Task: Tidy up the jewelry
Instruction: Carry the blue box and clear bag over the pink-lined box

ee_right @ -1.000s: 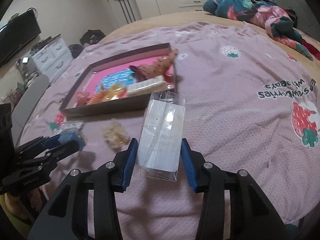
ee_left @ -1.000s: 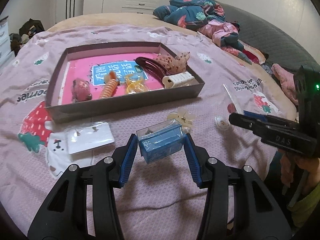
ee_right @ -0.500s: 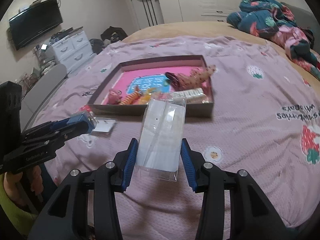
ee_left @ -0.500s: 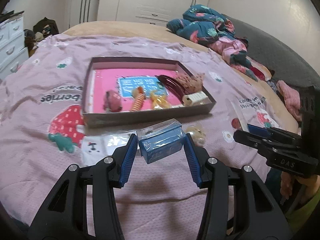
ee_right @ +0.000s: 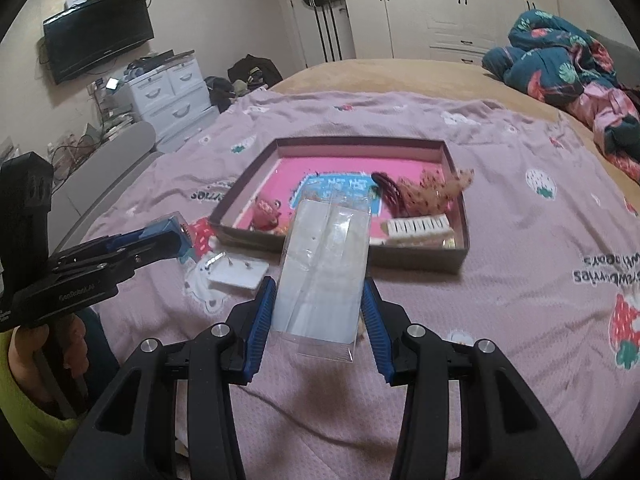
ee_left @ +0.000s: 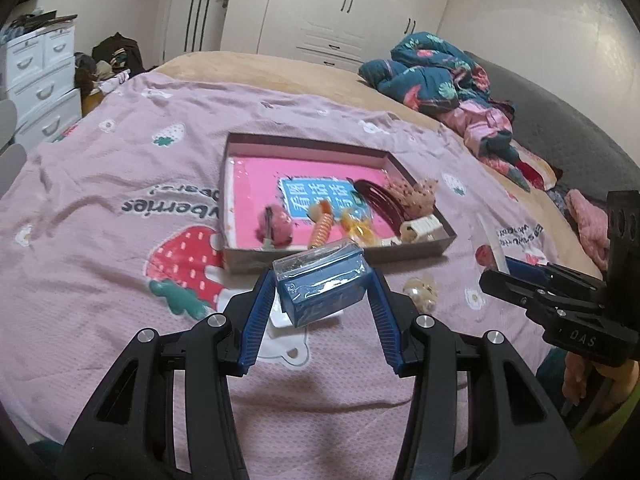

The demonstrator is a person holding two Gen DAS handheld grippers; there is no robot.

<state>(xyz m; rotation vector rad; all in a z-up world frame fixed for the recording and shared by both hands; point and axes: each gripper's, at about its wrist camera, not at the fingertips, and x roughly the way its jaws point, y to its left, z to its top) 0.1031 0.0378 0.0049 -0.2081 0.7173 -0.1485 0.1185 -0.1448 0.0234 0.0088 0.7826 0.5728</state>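
My left gripper (ee_left: 322, 294) is shut on a small blue jewelry box (ee_left: 322, 290) with a clear top, held above the bed. My right gripper (ee_right: 320, 300) is shut on a clear plastic sleeve (ee_right: 324, 276) and holds it upright above the bed. A shallow cardboard tray (ee_left: 248, 258) with a pink floor lies ahead; it holds hair clips, a dark red clip (ee_left: 376, 200), a white claw clip (ee_left: 420, 230) and a pink ornament (ee_left: 274, 226). The tray also shows in the right wrist view (ee_right: 420, 262). A white earring card (ee_right: 238, 274) lies on the bed before the tray.
The bed has a pink strawberry-print sheet (ee_left: 100, 200). A small pale hair ornament (ee_left: 420, 292) lies on it right of the blue box. Bundled clothes (ee_left: 440, 76) sit at the far right. White drawers (ee_right: 172, 92) and a wall TV (ee_right: 98, 32) stand beyond the bed's left side.
Both grippers have risen and pulled back from the tray with their loads, so more of the bed and room shows. Both grips are unchanged.
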